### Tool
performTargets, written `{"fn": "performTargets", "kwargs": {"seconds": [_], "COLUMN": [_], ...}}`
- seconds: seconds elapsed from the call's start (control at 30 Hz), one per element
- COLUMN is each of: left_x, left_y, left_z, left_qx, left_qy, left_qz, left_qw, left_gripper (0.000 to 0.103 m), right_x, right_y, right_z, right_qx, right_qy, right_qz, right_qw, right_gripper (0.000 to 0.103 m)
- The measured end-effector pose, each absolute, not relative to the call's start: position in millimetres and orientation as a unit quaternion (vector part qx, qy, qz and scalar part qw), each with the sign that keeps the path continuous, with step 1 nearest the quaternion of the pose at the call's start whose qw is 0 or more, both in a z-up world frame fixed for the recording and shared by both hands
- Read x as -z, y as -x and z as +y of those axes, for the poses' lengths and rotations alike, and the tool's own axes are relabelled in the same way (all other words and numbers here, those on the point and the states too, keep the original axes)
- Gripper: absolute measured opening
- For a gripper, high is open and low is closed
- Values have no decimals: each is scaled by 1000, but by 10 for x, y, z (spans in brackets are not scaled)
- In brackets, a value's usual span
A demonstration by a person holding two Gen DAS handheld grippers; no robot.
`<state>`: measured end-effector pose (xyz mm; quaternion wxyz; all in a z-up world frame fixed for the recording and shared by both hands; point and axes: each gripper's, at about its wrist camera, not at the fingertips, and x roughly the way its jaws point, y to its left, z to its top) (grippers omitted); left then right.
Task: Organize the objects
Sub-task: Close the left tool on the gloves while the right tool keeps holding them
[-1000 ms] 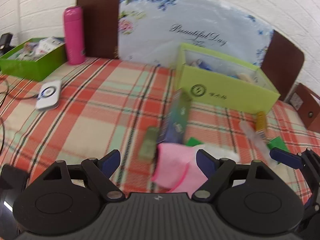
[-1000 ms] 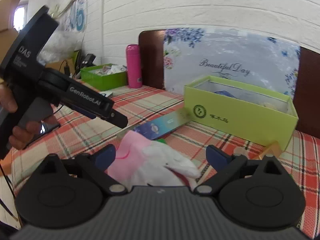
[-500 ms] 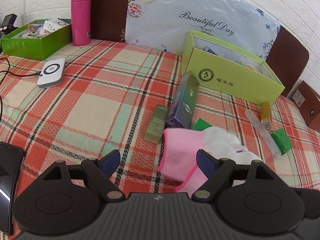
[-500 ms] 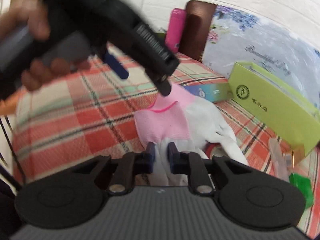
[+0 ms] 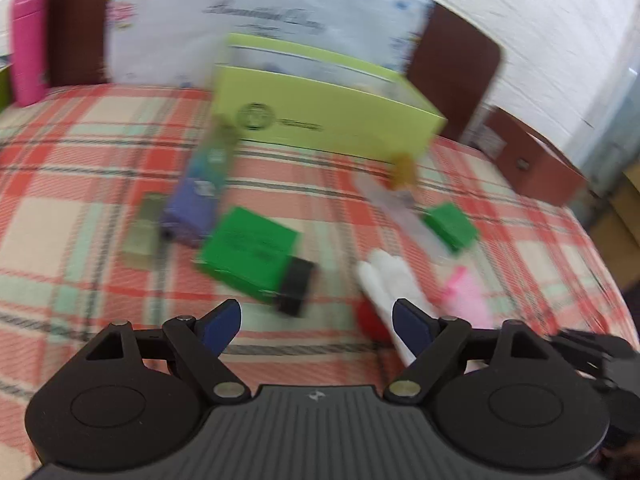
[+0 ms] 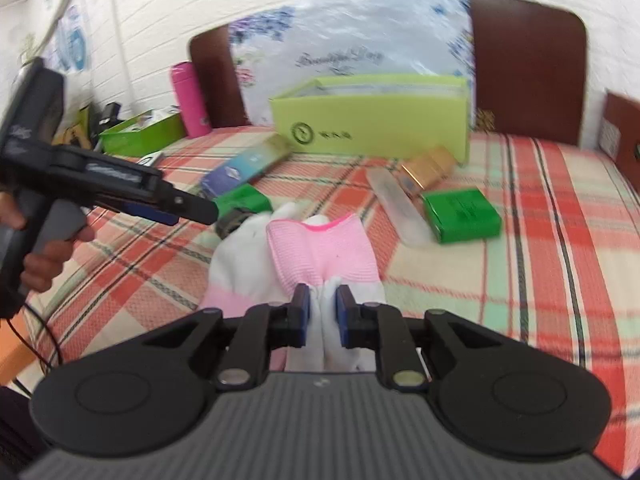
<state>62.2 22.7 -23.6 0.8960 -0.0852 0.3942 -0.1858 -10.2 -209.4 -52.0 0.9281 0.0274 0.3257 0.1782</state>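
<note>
A: Where are the gloves right now?

B: Pinched in the right gripper. Its blue pads are pressed together on the white fabric, with the pink cuff folded over just ahead of the fingertips. The bundle lies on the plaid cloth of the bed, toward its near edge.

A: And the left gripper?

B: Spread wide, nothing between the pads. The right wrist view shows a hand holding it above the left side of the bed, tips pointing at the gloves but short of them. In its own blurred view the gloves sit off to the right of its right finger.

A: What else is around?

B: A green box with a black end just beyond the left gripper, a purple-blue carton behind that, a second green box to the right of the gloves, a clear tube and a gold box beside it. The open lime-green box stands at the far edge, against the headboard.
</note>
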Motion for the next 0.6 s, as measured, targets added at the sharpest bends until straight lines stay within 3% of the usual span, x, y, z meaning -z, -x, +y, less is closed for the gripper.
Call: {"fn": "performTargets", "kwargs": {"seconds": [0.27, 0.3, 0.33, 0.37, 0.4, 0.43, 0.6], "left_x": [444, 475, 506, 542, 569, 578, 550], "left_y": [-585, -600, -617, -638, -657, -656, -627], "left_z": [-316, -353, -386, -414, -428, -423, -303], "left_qx": [256, 263, 273, 281, 283, 282, 276], "left_qy": [59, 60, 61, 61, 62, 60, 66], "left_qz": [430, 432, 435, 442, 450, 452, 451], "left_qw": [864, 860, 856, 849, 845, 844, 846], "left_gripper": [84, 79, 57, 30, 19, 13, 12], "right_x": [600, 601, 604, 609, 611, 616, 683], "right_y": [141, 160, 172, 188, 205, 213, 156], "right_z": [-2134, -2153, -2177, -2201, -2231, -2260, -2293], "right_qx": [-167, -163, -157, -149, -142, -140, -142], "right_qy": [-32, -32, -32, -31, -31, -33, -51], "right_qz": [328, 328, 329, 329, 328, 330, 341], "right_qw": [929, 930, 931, 932, 933, 933, 928], "right_gripper": [18, 23, 35, 41, 45, 45, 55]}}
